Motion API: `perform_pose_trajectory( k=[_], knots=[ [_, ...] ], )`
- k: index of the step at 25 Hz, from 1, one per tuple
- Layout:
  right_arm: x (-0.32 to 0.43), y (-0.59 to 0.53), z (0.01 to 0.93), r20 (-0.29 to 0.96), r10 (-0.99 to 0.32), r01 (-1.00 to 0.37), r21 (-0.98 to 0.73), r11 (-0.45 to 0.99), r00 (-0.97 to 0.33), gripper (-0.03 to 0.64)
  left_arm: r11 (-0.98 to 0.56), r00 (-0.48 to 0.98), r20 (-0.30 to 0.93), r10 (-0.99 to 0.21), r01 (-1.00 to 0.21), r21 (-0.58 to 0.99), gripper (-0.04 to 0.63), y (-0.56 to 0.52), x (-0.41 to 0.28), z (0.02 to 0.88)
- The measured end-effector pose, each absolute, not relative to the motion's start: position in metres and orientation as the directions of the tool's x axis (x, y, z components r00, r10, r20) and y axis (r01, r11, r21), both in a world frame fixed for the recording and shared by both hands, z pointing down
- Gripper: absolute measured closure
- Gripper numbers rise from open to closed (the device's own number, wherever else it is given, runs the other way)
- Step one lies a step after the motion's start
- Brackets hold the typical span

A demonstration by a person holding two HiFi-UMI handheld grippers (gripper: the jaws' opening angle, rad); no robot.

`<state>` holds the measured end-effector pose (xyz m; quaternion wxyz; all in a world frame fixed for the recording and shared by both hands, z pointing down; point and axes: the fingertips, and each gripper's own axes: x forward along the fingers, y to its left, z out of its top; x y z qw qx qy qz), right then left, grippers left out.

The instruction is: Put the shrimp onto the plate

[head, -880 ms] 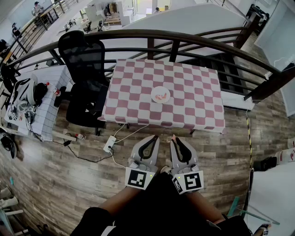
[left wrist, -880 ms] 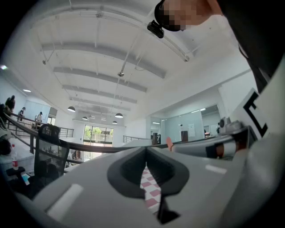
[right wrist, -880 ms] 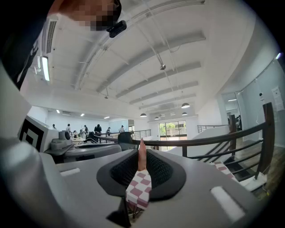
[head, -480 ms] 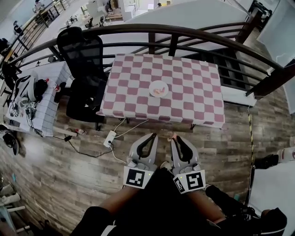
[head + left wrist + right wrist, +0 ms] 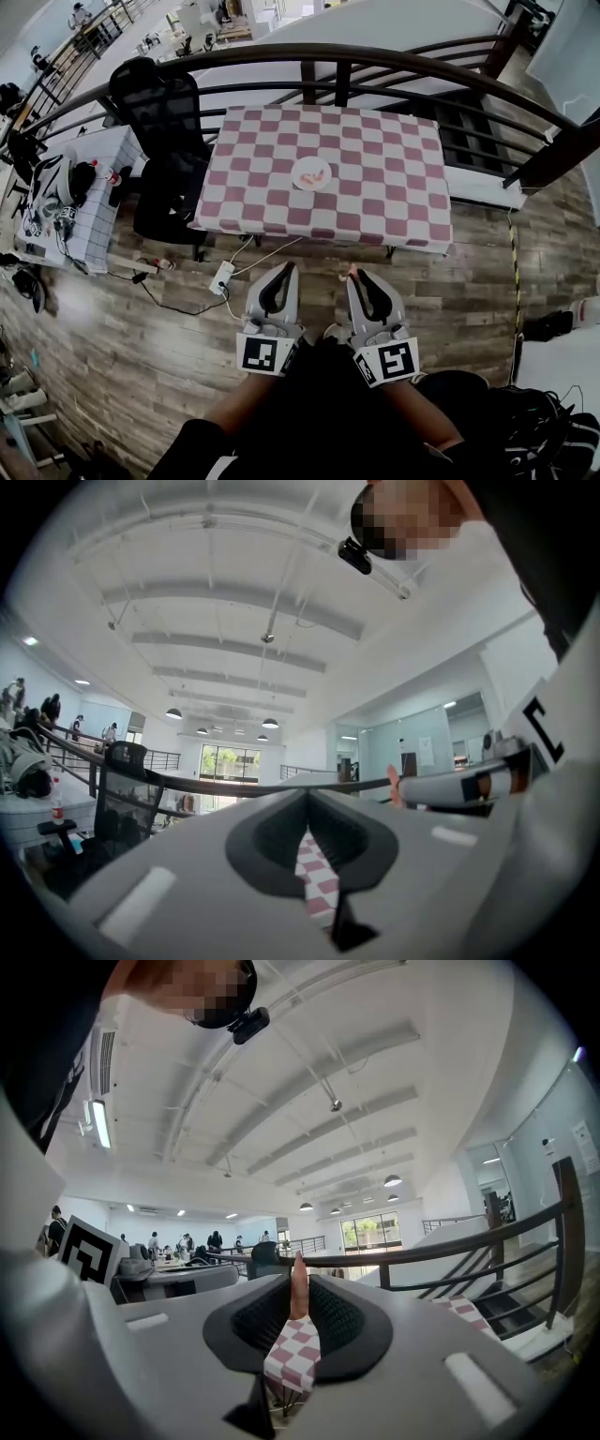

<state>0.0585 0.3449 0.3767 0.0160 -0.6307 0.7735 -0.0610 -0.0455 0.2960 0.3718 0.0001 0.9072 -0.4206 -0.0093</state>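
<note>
Beyond the left edge of the checkered tabletop [image 5: 375,192] stands a small white-tiled side table [image 5: 105,192] loaded with gear, and a black office chair [image 5: 167,117] is parked against the tabletop's left edge, closing off that side. On the wooden floor [image 5: 141,375] below the near left corner lies a white power strip [image 5: 222,277], its cables trailing under the near edge. The left gripper [image 5: 289,269] hangs over the floor short of the near edge, its fingers pressed together at the tips with nothing between them. The plate [image 5: 295,179] sits about midway across the tabletop, well apart from every edge, with pink pieces already on it and bare cloth all around. Just right of the left gripper, the right gripper [image 5: 356,279] also hangs short of the near edge, its fingers pinching a pink shrimp [image 5: 298,1290] upright at their tips, well apart from the plate. A dark curved railing [image 5: 375,62] runs along the far edge and down past the right edge, where open floor lies beside the tabletop.
</note>
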Motion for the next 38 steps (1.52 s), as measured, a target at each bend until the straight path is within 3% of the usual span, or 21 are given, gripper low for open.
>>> perform_pose_trajectory(
  k=[6,21,34,38],
  knots=[
    [0.078,0.351,0.384,0.047,-0.972,-0.965,-0.141,0.222,-0.231,0.557,-0.6,0.6,-0.02,-0.8,-0.8,0.009,0.588,0.3,-0.04,0.38],
    [0.1,0.341,0.395,0.075,-0.975,-0.969,-0.148,0.198,-0.21,0.558,-0.66,0.66,0.043,-0.75,-0.751,-0.003,0.588,0.301,-0.005,0.393],
    [0.092,0.298,0.401,0.097,-0.976,-0.974,-0.135,0.18,-0.193,0.558,-0.656,0.656,-0.018,-0.755,-0.755,0.0,0.588,0.266,-0.015,0.383],
    [0.091,0.281,0.404,0.108,-0.976,-0.976,-0.129,0.174,-0.188,0.558,-0.657,0.658,0.041,-0.752,-0.753,0.025,0.588,0.248,-0.018,0.4]
  ],
)
